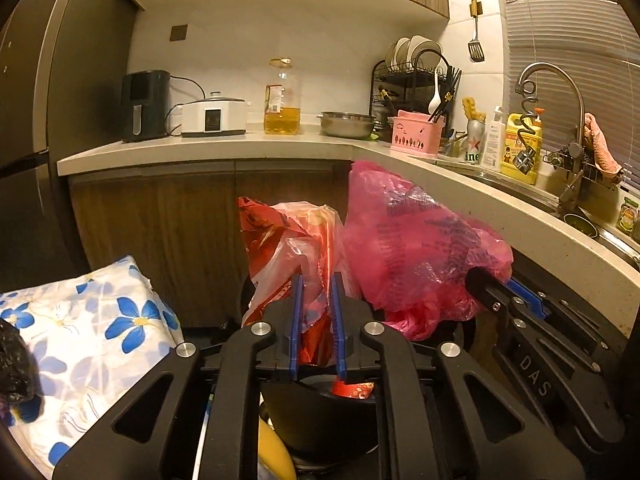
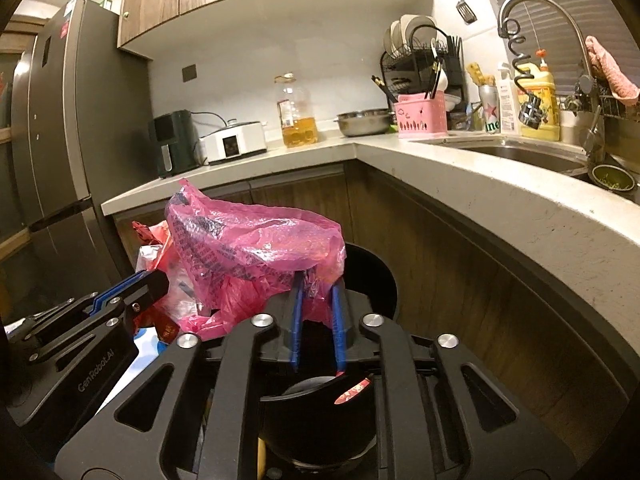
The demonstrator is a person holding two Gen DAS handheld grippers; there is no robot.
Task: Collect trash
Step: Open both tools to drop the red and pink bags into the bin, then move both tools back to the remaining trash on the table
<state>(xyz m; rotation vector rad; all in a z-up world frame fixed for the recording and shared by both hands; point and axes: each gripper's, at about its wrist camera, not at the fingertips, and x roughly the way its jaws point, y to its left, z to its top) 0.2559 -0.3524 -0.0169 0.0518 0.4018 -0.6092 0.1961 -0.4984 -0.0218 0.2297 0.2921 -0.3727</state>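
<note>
1. Trash bags rise over a black bin (image 2: pixel 372 276) that stands against the wooden cabinets in the inner corner of an L-shaped kitchen counter (image 2: pixel 460 168).
2. Far left in the left wrist view, a blue-flowered cloth bundle (image 1: pixel 92 344) lies beside the bin.
3. Next comes the red-and-clear plastic bag (image 1: pixel 288 248); the left gripper (image 1: pixel 316 320) has its blue-lined fingers (image 1: pixel 296 316) pinched onto a fold of it.
4. To its right, touching it, the pink plastic bag (image 2: pixel 256 248) bulges upward; the right gripper (image 2: pixel 318 312) clamps a gathered fold of its lower edge, over the bin's open mouth.
5. On the counter's back edge, left to right: a dark air fryer (image 1: pixel 145 105), a white cooker (image 1: pixel 213 117), an oil bottle (image 1: pixel 282 98), a steel bowl (image 1: pixel 347 124) and a pink caddy (image 1: pixel 418 132).
6. At the right edge, a curved faucet (image 2: pixel 540 24) arches over the sink (image 2: pixel 520 154).
</note>
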